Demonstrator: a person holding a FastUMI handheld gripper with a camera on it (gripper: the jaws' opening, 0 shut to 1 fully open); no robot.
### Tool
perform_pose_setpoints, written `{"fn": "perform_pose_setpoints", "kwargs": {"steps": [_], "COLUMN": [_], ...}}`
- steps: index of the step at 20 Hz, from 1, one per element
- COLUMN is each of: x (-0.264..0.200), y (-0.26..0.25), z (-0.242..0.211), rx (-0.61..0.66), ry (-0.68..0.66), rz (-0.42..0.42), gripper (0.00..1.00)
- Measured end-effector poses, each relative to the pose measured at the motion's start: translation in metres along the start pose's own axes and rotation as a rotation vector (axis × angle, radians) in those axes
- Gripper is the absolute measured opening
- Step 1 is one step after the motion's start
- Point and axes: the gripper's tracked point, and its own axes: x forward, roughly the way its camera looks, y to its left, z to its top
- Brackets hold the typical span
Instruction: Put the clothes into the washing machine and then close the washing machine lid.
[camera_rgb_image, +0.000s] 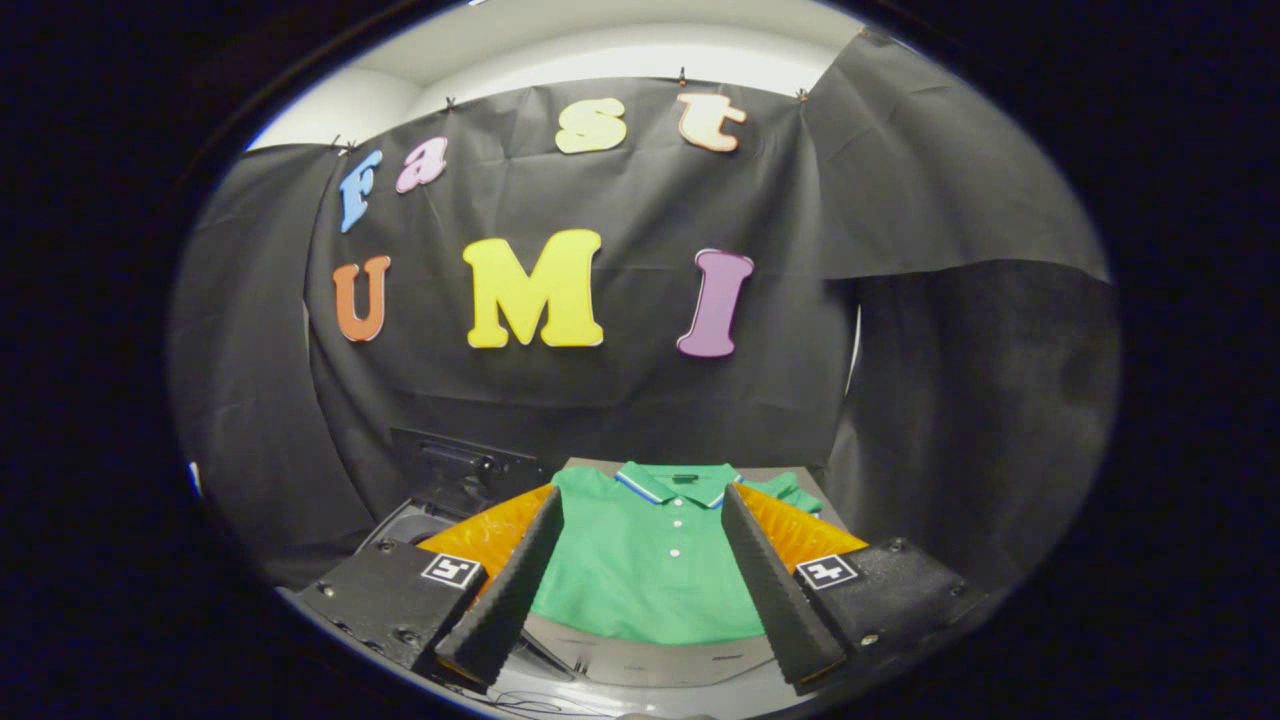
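A green polo shirt (645, 560) with a striped collar and white buttons lies flat on a grey surface (660, 662), collar away from me. My gripper (640, 505) hovers above it, open wide, with the shirt showing in the gap between the two dark ribbed fingers (510, 585). Neither finger touches the cloth that I can tell. To the left, beyond the left finger, a dark machine (455, 470) with its raised lid stands against the booth wall; its opening (405, 525) is partly hidden behind the finger.
Black cloth walls close the booth behind and on both sides. The grey surface ends just past the shirt's collar. Orange parts (485, 535) of the gripper flank the fingers.
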Motion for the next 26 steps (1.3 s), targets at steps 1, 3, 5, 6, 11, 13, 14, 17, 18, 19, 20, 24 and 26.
{"fn": "perform_pose_setpoints", "kwargs": {"steps": [1,3,5,6,11,13,14,17,18,19,20,24,26], "x": [0.019,0.054,0.087,0.099,0.136,0.135,0.134,0.141,0.142,0.143,0.141,0.139,0.138], "y": [-0.001,-0.004,-0.008,-0.008,-0.021,-0.024,-0.023,-0.022,-0.024,-0.024,-0.023,-0.021,-0.019], "z": [-0.005,-0.022,-0.044,-0.060,-0.101,-0.102,-0.103,-0.105,-0.105,-0.106,-0.105,-0.104,-0.104], "rx": [-0.005,0.020,0.050,0.048,0.055,0.050,0.041,0.059,0.067,0.073,0.074,0.078,0.075], "ry": [0.035,0.118,0.204,0.249,0.341,0.372,0.389,0.450,0.466,0.481,0.484,0.528,0.553], "rz": [-0.004,-0.017,-0.038,-0.040,-0.076,-0.078,-0.078,-0.094,-0.097,-0.101,-0.106,-0.121,-0.124], "gripper": [1.00,1.00,1.00,1.00,1.00,1.00,1.00,1.00,1.00,1.00,1.00,0.96,0.93]}}
